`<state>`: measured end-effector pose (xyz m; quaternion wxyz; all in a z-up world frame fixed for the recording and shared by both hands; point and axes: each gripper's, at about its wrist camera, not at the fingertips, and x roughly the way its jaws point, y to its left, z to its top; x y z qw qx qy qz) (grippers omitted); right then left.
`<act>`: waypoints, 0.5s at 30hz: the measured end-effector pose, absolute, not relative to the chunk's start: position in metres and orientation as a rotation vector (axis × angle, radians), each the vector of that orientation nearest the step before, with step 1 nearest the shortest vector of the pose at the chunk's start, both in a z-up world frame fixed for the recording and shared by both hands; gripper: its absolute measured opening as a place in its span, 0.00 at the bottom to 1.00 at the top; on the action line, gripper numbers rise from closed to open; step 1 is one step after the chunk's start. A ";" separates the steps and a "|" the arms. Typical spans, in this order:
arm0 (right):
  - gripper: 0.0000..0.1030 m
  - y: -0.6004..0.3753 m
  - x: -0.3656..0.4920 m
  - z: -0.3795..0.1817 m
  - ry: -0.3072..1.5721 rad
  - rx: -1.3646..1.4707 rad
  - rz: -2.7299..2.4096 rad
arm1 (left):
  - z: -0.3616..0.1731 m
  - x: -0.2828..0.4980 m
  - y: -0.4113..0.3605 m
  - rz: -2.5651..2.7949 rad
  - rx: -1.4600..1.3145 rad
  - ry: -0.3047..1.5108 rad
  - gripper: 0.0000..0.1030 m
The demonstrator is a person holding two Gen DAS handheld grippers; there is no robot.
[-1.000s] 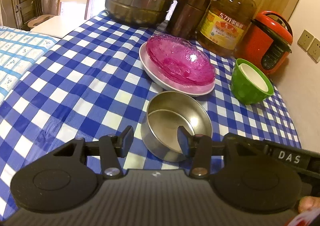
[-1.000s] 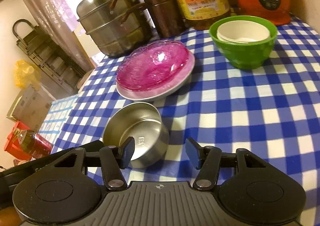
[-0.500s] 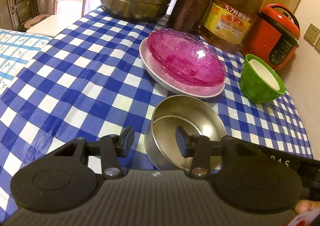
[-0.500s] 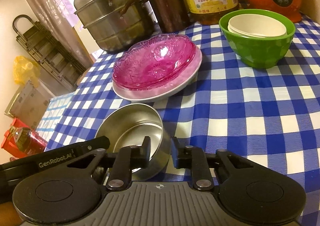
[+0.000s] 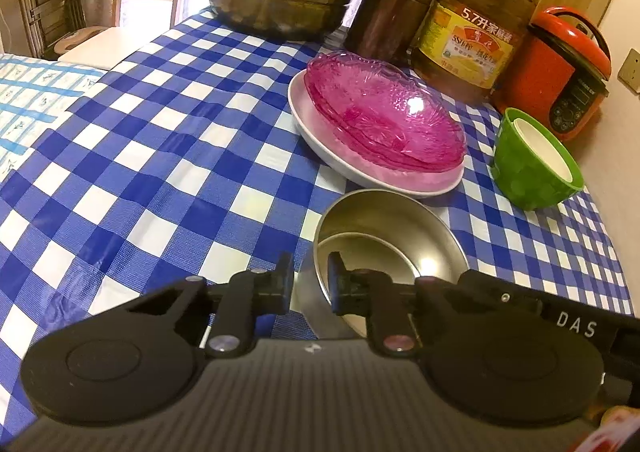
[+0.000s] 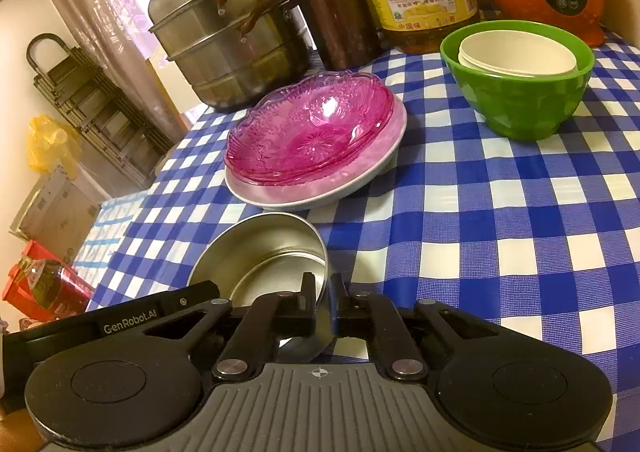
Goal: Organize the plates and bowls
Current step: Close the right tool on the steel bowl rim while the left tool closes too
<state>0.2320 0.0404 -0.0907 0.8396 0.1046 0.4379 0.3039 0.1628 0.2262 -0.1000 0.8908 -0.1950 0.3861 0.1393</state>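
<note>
I have both claws on the steel bowl [image 5: 390, 248], one on each side of its rim. My left claw [image 5: 310, 276] has just been closing and now sits narrow, one finger outside the wall and one inside, pinching the near rim. My right claw [image 6: 323, 302] is clamped nearly together on the opposite rim, the thin wall caught between its fingers.

The steel bowl stands on the blue checked tablecloth [image 5: 160, 172], just in front of the white plate [image 5: 320, 140], close to it but apart. Pink glass dishes [image 6: 308, 128] are stacked on that plate. To the right of the plate stands the green bowl [image 6: 520, 100] with a white bowl [image 6: 516, 52] nested inside. Behind the plate are a steel pot [image 6: 224, 32], a brown canister [image 6: 340, 12], an oil bottle [image 5: 476, 24] and a red cooker [image 5: 560, 72].
</note>
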 end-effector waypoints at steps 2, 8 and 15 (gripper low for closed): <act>0.05 0.041 0.232 -0.091 0.927 0.224 0.643 | -0.099 0.163 0.224 0.284 -0.401 0.800 0.10; 0.05 0.039 0.232 -0.091 0.930 0.233 0.643 | -0.097 0.163 0.220 0.287 -0.376 0.804 0.08; 0.05 0.031 0.228 -0.088 0.940 0.245 0.628 | -0.089 0.157 0.211 0.289 -0.360 0.797 0.06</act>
